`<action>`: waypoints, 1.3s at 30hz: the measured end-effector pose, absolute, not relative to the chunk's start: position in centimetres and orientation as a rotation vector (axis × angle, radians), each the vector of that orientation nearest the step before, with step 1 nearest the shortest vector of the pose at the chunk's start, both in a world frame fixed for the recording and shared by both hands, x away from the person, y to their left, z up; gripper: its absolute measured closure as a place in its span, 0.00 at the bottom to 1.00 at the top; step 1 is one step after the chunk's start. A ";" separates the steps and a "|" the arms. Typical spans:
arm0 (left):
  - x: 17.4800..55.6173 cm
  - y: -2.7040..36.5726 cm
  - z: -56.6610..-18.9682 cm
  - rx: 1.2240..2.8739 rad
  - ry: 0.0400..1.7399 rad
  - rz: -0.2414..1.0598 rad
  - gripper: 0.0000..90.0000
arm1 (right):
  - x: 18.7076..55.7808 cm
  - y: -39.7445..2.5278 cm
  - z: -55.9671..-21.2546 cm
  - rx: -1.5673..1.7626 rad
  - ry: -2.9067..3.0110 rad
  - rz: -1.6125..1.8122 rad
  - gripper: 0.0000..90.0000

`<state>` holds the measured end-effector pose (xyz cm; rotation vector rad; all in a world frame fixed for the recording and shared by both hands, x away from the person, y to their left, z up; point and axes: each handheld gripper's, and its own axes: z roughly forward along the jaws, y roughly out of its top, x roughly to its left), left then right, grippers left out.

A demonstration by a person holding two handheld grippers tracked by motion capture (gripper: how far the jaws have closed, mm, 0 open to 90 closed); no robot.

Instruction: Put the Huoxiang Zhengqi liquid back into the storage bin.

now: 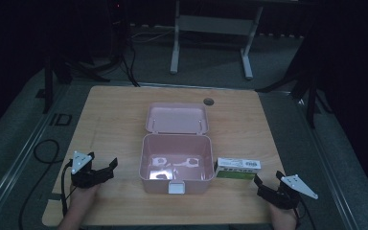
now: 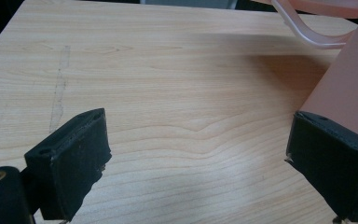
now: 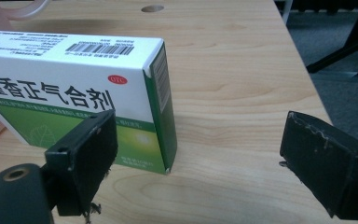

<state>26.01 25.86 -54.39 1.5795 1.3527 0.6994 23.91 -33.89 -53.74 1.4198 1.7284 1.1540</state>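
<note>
My right gripper (image 1: pixel 268 188) sits near the front right corner of the table (image 1: pixel 115 115), jaws spread wide with nothing between them. In the right gripper view the medicine box (image 3: pixel 74 93) is just ahead of the left jaw, standing on its long edge, green and white with a barcode on top. Looks like I'm lined up to close on its near end, though the jaws aren't around it yet — it's off to one side of the gap.

My left gripper (image 1: pixel 104 168) is over at the front left, also wide open and holding nothing, just bare wood between the jaws in the left gripper view. Its right jaw is close to the pink wall of the case (image 1: pixel 146 165); I can't tell if it touches.

The case sits mid-table with its lid (image 1: pixel 176 118) flipped back, so the inside is open from above. The medicine box is right up against its right wall — my guess is it's meant to go in.
</note>
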 end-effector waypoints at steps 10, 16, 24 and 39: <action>25.8 25.9 -54.3 1.560 1.357 0.690 0.07 | 24.5 -34.4 -54.0 1.507 1.844 1.108 0.12; 26.0 26.0 -54.3 1.549 1.358 0.686 0.07 | 24.9 -34.7 -53.2 1.530 1.920 1.107 0.12; 26.0 26.0 -54.3 1.551 1.358 0.685 0.07 | 25.8 -34.8 -52.8 1.478 2.113 0.925 0.12; 26.0 26.1 -54.3 1.547 1.359 0.676 0.07 | 27.7 -34.7 -51.1 1.210 2.486 0.605 0.12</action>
